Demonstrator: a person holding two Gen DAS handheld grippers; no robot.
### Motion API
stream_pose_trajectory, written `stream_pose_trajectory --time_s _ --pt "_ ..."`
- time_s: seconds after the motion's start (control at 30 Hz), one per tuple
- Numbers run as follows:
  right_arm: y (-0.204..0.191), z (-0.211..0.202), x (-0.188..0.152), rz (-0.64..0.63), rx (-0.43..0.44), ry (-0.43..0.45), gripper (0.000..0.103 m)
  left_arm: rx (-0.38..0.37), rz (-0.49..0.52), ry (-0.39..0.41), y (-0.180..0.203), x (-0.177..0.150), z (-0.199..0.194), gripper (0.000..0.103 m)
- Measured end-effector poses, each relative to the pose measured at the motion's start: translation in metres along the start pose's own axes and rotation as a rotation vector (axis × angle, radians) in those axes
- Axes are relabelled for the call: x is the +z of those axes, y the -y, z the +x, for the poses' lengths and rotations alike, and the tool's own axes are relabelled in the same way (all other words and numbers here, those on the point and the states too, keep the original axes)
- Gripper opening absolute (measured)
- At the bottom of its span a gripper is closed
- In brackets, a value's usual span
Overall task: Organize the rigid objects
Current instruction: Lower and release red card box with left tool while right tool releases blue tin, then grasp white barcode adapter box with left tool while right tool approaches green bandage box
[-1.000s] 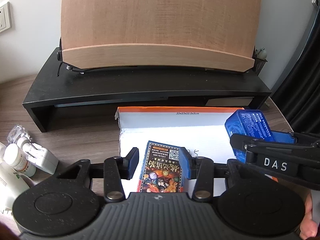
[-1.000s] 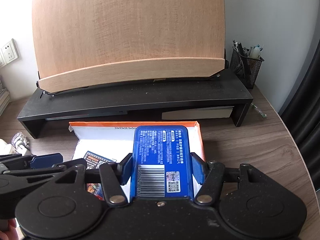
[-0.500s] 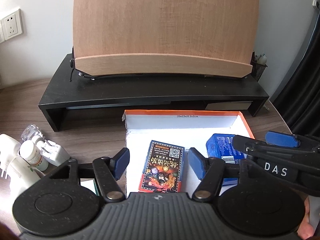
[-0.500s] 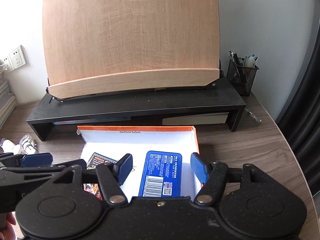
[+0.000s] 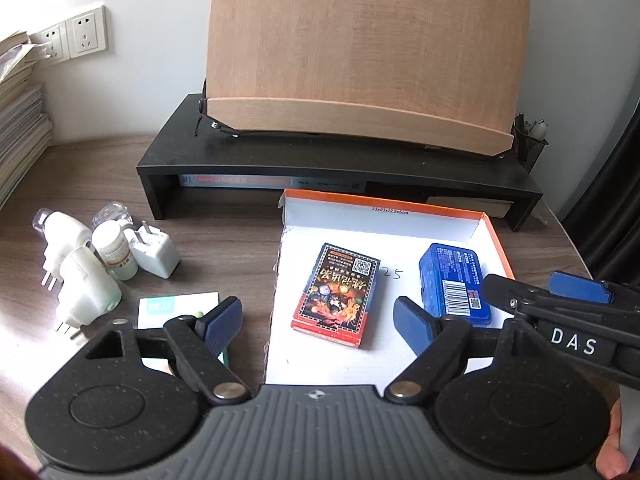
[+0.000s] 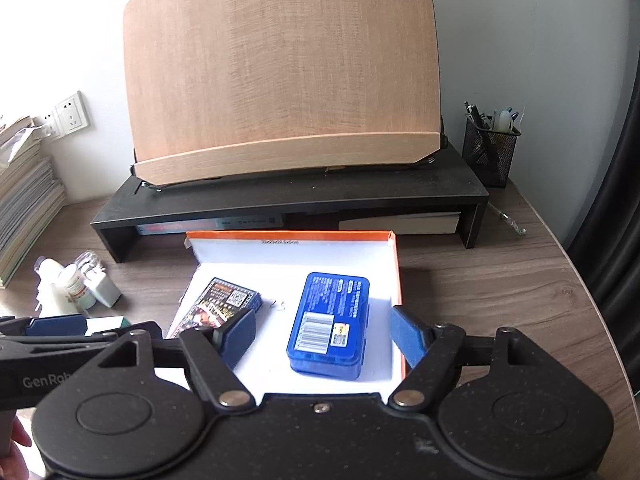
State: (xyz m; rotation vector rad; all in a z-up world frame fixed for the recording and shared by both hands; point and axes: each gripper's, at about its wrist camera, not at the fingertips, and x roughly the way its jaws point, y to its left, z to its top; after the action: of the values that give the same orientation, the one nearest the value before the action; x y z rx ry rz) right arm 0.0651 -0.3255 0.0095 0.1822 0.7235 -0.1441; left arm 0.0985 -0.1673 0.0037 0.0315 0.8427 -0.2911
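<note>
On the wooden surface (image 5: 224, 240), a shallow white box with orange rim (image 5: 494, 236) holds the dark card pack (image 5: 338, 290) and blue case (image 6: 330, 320), lying flat and apart. Left tool (image 5: 318, 322) and right tool (image 6: 322, 332) hover above them, jaws opening, pads touching neither item.

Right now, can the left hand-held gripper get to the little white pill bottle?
Probably yes. The left hand-held gripper is empty, its jaws opening, and the pill bottle stands on the desk to its left. White plugs crowd it closely, though.
</note>
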Motion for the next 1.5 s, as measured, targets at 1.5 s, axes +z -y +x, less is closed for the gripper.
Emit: stream_pose_trajectory --time_s 1.5 --pt "-0.149 0.014 -0.039 -0.195 0.208 -0.113 0.088 0.192 -0.201 -0.052 -0.137 -0.103 -0.062 0.098"
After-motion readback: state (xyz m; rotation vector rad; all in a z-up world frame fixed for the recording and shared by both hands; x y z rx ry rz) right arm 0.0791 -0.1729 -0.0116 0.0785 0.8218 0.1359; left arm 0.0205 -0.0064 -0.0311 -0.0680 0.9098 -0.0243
